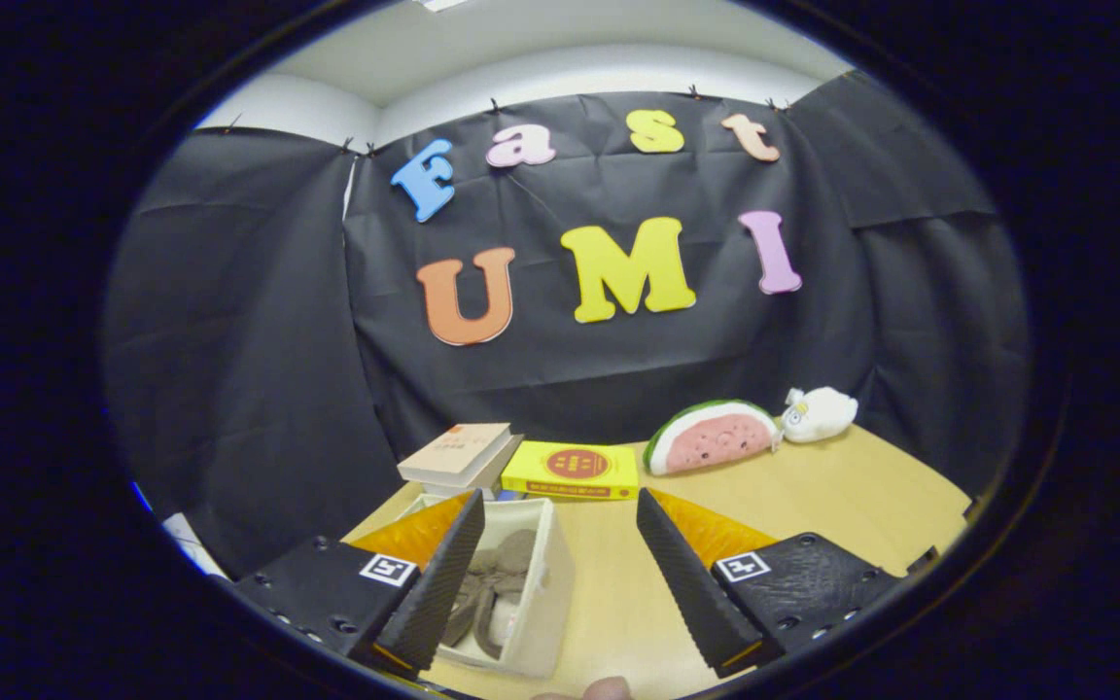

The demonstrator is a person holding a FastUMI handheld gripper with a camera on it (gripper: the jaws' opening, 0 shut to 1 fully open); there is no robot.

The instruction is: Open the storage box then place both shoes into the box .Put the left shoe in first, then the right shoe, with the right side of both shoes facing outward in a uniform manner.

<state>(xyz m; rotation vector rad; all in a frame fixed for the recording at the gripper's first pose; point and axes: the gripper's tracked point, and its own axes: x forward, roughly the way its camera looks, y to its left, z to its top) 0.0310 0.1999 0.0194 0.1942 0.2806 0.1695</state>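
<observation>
Gripper view shows the gripper (560,569) held above the table (842,496) with its two fingers spread wide apart and nothing between them but bare tabletop. A fingertip of the person (607,688) shows just below the fingers.

Just beside the left finger, partly hidden behind it, stands the storage box (541,603), a pale fabric bin with its top open. Inside it lie shoes (492,583) of a grey-brown colour with what looks like a strap or lace across the top. I cannot tell for certain whether one shoe or both are in there, nor which side faces outward, since the finger covers part of the box.

By my judgement the shoes are light and soft in the upper, firmer at the sole and heel, so the heel rim or the collar would give the surest hold; a pinch on the loose upper might let the shoe sag or swing. The box looks soft-walled and light, so it could slide or fold if pushed.

Beyond the box lie a stack of books (458,455) and a yellow book (572,470). Farther off, near the black cloth wall, rest a watermelon-slice cushion (713,437) and a small white plush toy (818,413), touching or nearly so.
</observation>
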